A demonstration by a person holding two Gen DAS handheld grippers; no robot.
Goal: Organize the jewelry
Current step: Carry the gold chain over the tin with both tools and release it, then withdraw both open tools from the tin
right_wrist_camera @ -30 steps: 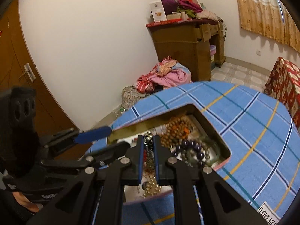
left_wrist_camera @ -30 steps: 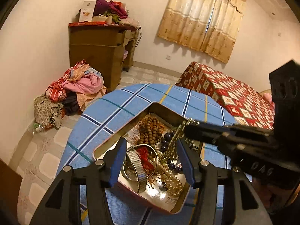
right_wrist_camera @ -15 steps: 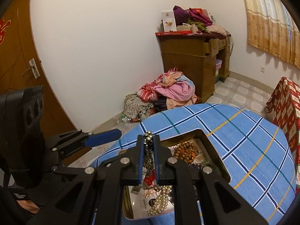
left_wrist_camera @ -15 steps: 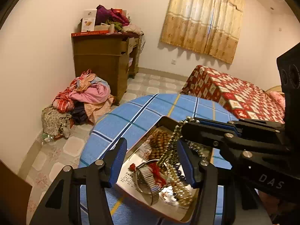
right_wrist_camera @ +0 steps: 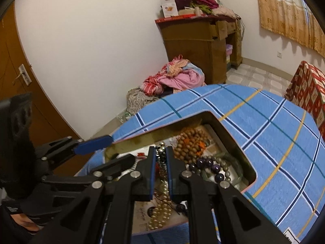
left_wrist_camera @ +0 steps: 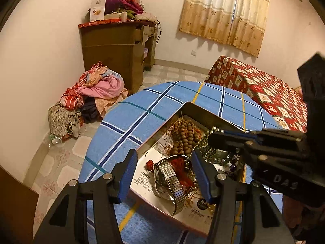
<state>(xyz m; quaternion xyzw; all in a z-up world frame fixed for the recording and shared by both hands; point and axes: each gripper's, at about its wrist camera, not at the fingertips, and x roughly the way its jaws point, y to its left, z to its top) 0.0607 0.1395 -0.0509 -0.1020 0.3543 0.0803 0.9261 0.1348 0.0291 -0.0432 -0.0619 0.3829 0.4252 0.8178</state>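
In the left wrist view, the left gripper (left_wrist_camera: pixel 163 172) hangs with its fingers spread wide and nothing between them, just above the near end of the tray (left_wrist_camera: pixel 142 191) on the blue checked bench (left_wrist_camera: pixel 130 118). Below and between the fingers lies a metal watch (left_wrist_camera: pixel 170 180) with a red tassel; the brown wooden beads (left_wrist_camera: pixel 185 136) sit beyond it. The right gripper (left_wrist_camera: pixel 215 136) reaches in from the right side, pinching a bead strand (left_wrist_camera: pixel 205 144). The strand runs down into the pile, so lifting could drag neighbouring pieces out or snag the tassel threads. In the right wrist view, the right gripper (right_wrist_camera: pixel 160 156) is nearly closed, clamped on the dark bead strand (right_wrist_camera: pixel 160 152), whose pearly lower part trails under the fingers. Purple beads (right_wrist_camera: pixel 205 163) lie just to the right. A thin grip on round beads may let the strand slip.
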